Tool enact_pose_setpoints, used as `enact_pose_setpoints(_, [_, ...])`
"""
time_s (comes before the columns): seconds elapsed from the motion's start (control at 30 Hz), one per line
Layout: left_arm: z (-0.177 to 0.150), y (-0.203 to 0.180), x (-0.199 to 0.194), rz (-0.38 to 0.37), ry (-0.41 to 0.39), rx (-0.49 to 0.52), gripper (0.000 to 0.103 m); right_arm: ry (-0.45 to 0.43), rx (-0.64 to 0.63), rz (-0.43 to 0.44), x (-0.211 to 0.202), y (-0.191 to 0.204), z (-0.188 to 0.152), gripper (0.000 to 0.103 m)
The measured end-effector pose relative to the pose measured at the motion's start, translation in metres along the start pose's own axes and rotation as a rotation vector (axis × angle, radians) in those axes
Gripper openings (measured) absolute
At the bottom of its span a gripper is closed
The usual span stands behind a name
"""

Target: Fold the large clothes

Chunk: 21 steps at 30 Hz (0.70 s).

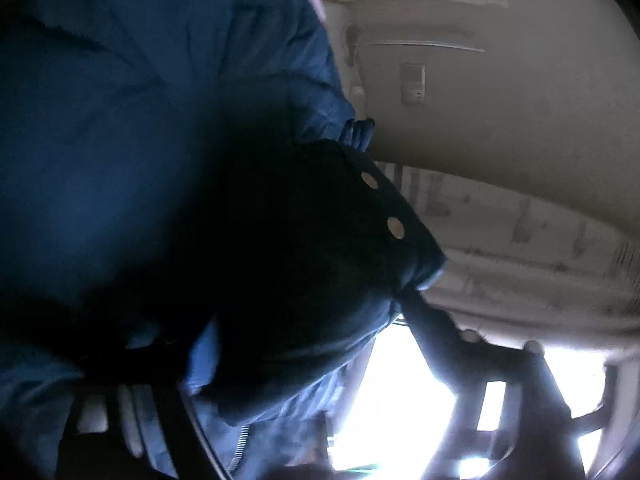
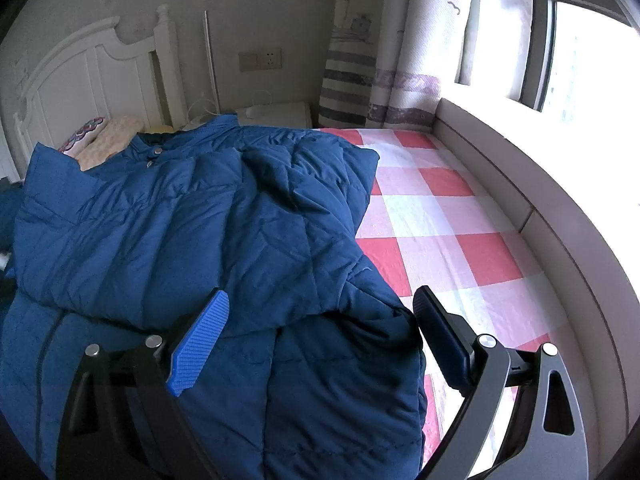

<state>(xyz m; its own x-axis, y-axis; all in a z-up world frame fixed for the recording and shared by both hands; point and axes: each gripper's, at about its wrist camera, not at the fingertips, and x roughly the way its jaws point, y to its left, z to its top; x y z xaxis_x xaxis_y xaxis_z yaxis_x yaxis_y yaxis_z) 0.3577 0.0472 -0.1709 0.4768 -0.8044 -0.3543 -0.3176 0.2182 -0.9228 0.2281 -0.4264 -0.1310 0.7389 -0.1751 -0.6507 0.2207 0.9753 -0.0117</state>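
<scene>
right gripper [image 2: 320,344] gaped round blue quilted down jacket [image 2: 192,216] | left gripper: grip untellable | risk: puffy fold at 12 o'clock springing open

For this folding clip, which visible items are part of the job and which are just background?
Job: blue padded jacket; right gripper, jaws open around its hem; left gripper, buried in fabric.
Background: checked bedsheet; headboard; curtain; wall socket.

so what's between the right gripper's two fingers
In the right wrist view, a fold of the blue puffer jacket lies between the open right gripper fingers.
</scene>
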Motion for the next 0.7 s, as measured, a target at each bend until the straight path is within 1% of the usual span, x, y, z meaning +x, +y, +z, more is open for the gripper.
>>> enact_pose_setpoints(0.03, [0.001,0.000,0.004,-0.005,0.014,0.009,0.044,0.003,0.002,0.001,0.000,0.000,0.000,0.090])
enact_pose_setpoints(0.07, [0.000,-0.002,0.006,-0.010,0.020,0.020,0.017,0.005,0.004,0.001,0.001,-0.001,0.000,0.090])
enact_pose_setpoints(0.1, [-0.005,-0.004,0.000,-0.036,0.012,0.032,0.006,0.006,0.006,0.003,0.001,-0.001,0.000,0.090])
enact_pose_setpoints(0.13, [-0.014,-0.012,-0.014,-0.050,-0.052,0.088,0.004,0.006,0.007,0.003,0.001,-0.001,0.000,0.090])
enact_pose_setpoints(0.17, [-0.024,-0.025,-0.027,-0.026,-0.113,0.167,0.003,0.005,0.008,0.004,0.000,-0.002,-0.001,0.090])
enact_pose_setpoints(0.23, [-0.060,-0.056,-0.056,0.057,-0.300,0.407,0.002,0.005,0.010,0.006,0.000,-0.002,-0.001,0.090])
enact_pose_setpoints(0.27, [-0.089,-0.075,-0.072,0.136,-0.440,0.577,0.002,0.005,0.009,0.004,0.000,-0.002,-0.001,0.090])
enact_pose_setpoints(0.3, [-0.113,-0.086,-0.081,0.213,-0.549,0.694,0.004,0.006,0.009,0.005,0.000,-0.002,-0.001,0.090])
enact_pose_setpoints(0.33, [-0.134,-0.090,-0.084,0.317,-0.635,0.768,0.006,0.007,0.008,0.006,0.000,-0.002,-0.001,0.090])
enact_pose_setpoints(0.37, [-0.142,-0.088,-0.081,0.401,-0.673,0.779,0.014,0.007,0.008,0.008,0.000,-0.002,-0.001,0.090])
enact_pose_setpoints(0.4, [-0.142,-0.083,-0.075,0.482,-0.676,0.764,0.024,0.007,0.008,0.010,0.000,-0.003,0.000,0.090])
enact_pose_setpoints(0.43, [-0.134,-0.075,-0.067,0.549,-0.642,0.734,0.060,0.007,0.009,0.012,0.000,-0.003,0.000,0.090])
enact_pose_setpoints(0.47, [-0.126,-0.069,-0.063,0.581,-0.621,0.696,0.080,0.007,0.011,0.011,0.000,-0.003,0.000,0.090])
enact_pose_setpoints(0.53, [-0.107,-0.052,-0.067,0.636,-0.605,0.598,0.078,0.006,0.014,0.014,0.000,-0.004,0.000,0.090])
enact_pose_setpoints(0.57, [-0.099,-0.042,-0.081,0.623,-0.613,0.548,0.078,0.006,0.015,0.013,0.000,-0.004,0.000,0.090])
enact_pose_setpoints(0.6, [-0.095,-0.040,-0.098,0.570,-0.645,0.501,0.078,0.005,0.017,0.013,0.000,-0.004,0.000,0.090])
enact_pose_setpoints(0.63, [-0.098,-0.048,-0.104,0.536,-0.693,0.471,0.078,0.004,0.018,0.013,-0.001,-0.004,0.000,0.090])
enact_pose_setpoints(0.67, [-0.097,-0.052,-0.130,0.472,-0.787,0.442,0.078,0.003,0.019,0.014,-0.001,-0.005,0.000,0.090])
enact_pose_setpoints(0.7, [-0.098,-0.057,-0.143,0.440,-0.835,0.446,0.079,0.001,0.020,0.013,-0.001,-0.004,0.000,0.090])
